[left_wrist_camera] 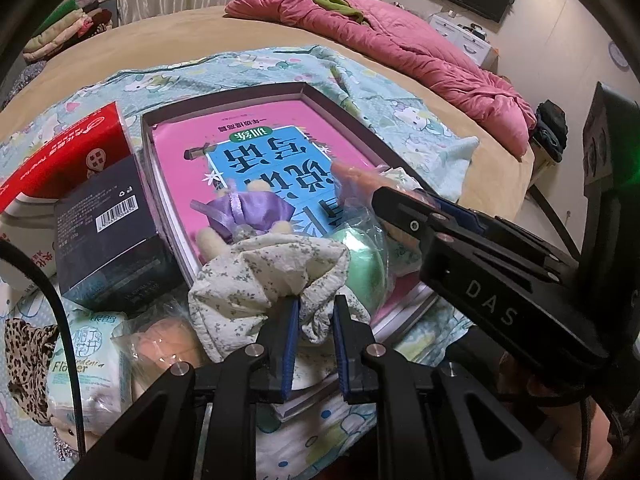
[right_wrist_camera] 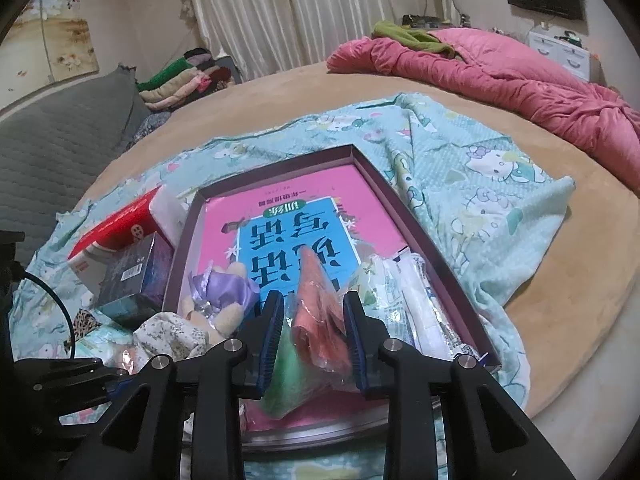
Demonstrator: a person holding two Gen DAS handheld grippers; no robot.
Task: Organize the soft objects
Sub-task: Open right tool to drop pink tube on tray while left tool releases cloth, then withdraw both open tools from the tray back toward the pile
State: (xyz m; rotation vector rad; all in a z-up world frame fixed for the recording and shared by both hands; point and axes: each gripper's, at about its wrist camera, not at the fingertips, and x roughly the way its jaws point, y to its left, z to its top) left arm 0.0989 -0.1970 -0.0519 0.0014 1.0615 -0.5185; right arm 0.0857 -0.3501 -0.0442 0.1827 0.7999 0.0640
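A: What are the tools built from?

B: Matte black angular frames on both. The left gripper (left_wrist_camera: 316,336) carries 2 blue ribbed pads and round silver screw heads on its linkage arms.

A: And the other?

B: The right gripper (right_wrist_camera: 312,332) matches: blue ridged pads, 4 silver screws in its own view. Its side plate reads "DAS" in pale letters.

A: Any cables?

B: A black cable (left_wrist_camera: 52,300) curves along the left edge.

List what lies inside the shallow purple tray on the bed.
Inside the tray: a pink book, a purple-dressed plush, a bagged orange and green item and white packets. The book hides the tray's floor.
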